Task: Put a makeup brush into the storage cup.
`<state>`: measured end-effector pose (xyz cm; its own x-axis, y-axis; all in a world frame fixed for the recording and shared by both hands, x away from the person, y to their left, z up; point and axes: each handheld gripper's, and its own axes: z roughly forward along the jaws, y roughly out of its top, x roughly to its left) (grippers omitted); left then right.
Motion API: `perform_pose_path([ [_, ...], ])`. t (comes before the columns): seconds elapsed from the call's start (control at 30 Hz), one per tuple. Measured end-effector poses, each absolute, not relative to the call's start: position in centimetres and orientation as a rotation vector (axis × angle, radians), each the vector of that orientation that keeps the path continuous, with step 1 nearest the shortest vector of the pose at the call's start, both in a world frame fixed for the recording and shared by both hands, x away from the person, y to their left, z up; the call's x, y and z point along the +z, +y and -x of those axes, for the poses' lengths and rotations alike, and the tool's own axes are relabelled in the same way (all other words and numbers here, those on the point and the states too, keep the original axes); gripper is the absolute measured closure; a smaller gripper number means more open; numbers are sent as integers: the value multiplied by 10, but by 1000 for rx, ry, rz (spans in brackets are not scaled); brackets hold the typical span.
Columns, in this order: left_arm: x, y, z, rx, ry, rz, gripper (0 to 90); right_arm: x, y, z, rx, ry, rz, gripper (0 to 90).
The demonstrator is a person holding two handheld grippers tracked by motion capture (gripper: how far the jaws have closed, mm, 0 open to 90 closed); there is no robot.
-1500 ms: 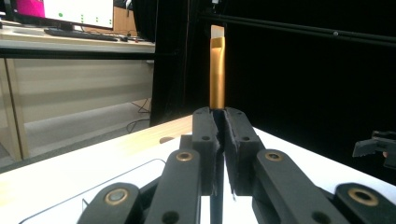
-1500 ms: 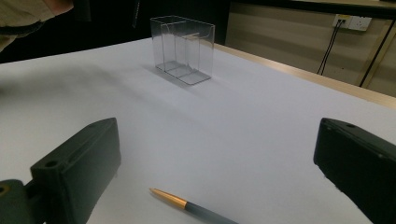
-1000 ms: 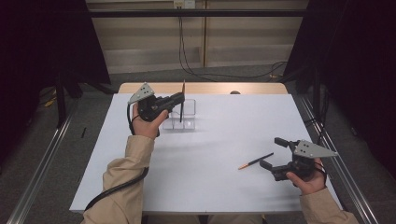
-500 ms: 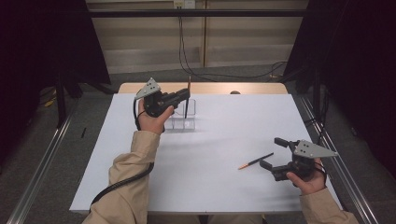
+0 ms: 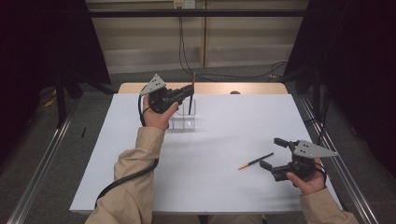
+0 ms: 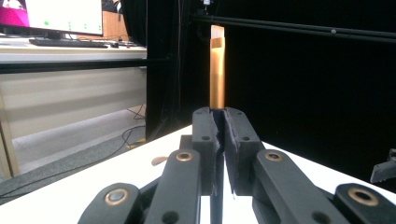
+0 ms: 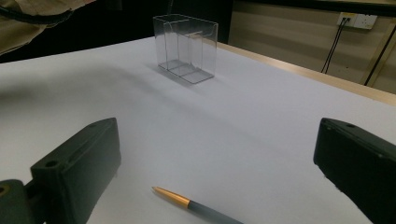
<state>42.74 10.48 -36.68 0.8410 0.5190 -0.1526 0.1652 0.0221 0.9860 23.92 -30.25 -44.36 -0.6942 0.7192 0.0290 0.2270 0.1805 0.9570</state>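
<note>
My left gripper is shut on a dark pen and holds it upright over a clear plastic box at the far middle of the table. In the left gripper view the pen's gold end rises straight out of the closed left gripper. Whether the pen's lower tip is inside the box I cannot tell. The box has dividers and looks empty in the right gripper view. A second pen lies flat on the table. My right gripper stands open just right of that pen.
A white sheet covers the table, and a wooden edge shows at the far side. Metal rails run along both sides on the floor. Cables hang at the back wall.
My left hand has carried the upright pen a little farther and to the right, over the clear box. The right gripper and the pen on the table have stayed put.
</note>
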Motion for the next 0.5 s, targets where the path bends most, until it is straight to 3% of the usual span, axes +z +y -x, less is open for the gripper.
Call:
perform_pose_path([
  [0.5, -366, 93, -437, 314, 570, -1529, 837, -444, -303, -239, 1530, 2028, -890, 0],
])
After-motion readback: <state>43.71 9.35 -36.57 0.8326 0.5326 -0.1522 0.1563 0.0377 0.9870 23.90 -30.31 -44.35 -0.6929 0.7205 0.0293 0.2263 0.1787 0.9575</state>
